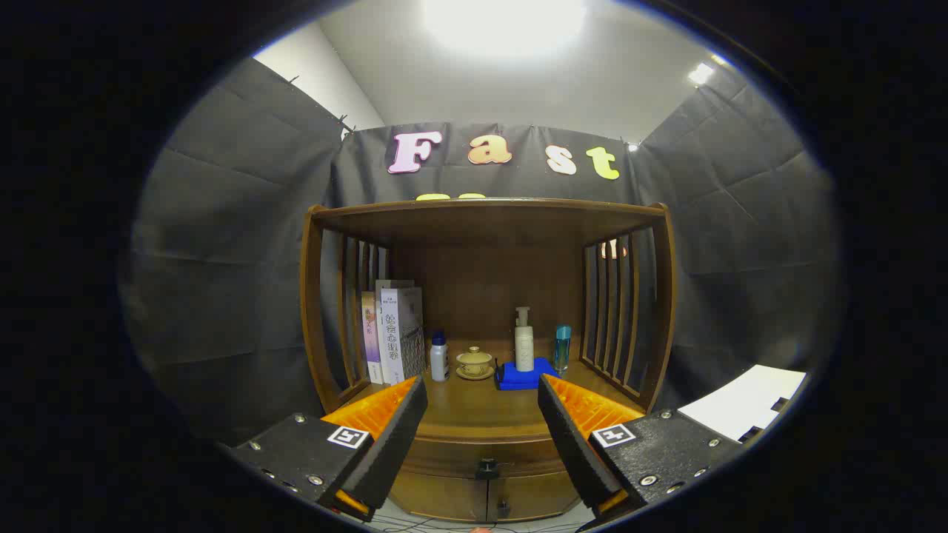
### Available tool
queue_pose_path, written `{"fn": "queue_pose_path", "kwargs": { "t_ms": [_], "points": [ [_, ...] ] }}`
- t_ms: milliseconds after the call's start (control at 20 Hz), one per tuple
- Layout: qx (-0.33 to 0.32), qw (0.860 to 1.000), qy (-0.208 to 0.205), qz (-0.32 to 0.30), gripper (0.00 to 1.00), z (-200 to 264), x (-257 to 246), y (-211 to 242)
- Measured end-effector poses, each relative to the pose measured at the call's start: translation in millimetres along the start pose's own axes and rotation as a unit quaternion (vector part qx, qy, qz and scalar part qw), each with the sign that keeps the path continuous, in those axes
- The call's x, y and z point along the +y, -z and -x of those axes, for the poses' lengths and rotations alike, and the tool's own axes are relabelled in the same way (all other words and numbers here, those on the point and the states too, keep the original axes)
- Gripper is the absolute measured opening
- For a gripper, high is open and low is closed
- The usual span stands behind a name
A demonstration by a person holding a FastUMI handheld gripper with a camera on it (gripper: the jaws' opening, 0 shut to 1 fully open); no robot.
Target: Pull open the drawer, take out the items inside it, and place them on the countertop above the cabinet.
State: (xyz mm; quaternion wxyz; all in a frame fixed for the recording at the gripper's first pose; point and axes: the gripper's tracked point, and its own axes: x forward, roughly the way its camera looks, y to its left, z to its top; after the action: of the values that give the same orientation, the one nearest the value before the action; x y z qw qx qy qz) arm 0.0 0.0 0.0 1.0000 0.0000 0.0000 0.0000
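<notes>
The gripper (481, 437) is held with its fingers spread wide and nothing between them, level with the front edge of the cabinet (485, 311). The drawer (485, 492) is seen shut, directly below the surface (481, 414) of the cabinet; its dark knob (486, 468) lies in the open gap between the fingers, low on the cabinet front. The step in hand is judged to be the approach to the knob, with the pull not yet begun. For this to be done well, the gripper should be lowered and advanced until the knob is centred between the fingers, then closed squarely on it, and the pull should be kept straight out from the cabinet front so that the drawer does not bind. The drawer front is of brown wood, matching the cabinet, and appears divided by a vertical seam beneath the knob; whether this marks one drawer or two cannot be told. A second small dark fitting (503, 508) is noted lower on the cabinet front. The contents of the drawer are hidden. On the surface, toward the cabinet's back, books (392, 333), a small bottle (439, 357), a lidded cup (475, 362), a pump bottle (523, 340) on a blue block (526, 377) and a blue tube (563, 346) are standing, leaving the front part free for placement.
</notes>
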Motion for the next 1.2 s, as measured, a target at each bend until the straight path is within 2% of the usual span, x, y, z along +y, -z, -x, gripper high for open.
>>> {"fn": "queue_pose_path", "kwargs": {
  "t_ms": [450,900,1050,1200],
  "points": [
    [0.004,1.000,0.001,-0.008,0.94,-4.5,-1.5,9.2],
    [0.000,1.000,0.013,0.014,0.94,-13.2,-8.5,20.0],
    [-0.010,0.999,0.012,0.047,0.94,-21.4,-7.6,26.2],
    [0.001,0.997,0.021,0.072,0.94,-36.8,-11.0,55.4]
  ]
}}
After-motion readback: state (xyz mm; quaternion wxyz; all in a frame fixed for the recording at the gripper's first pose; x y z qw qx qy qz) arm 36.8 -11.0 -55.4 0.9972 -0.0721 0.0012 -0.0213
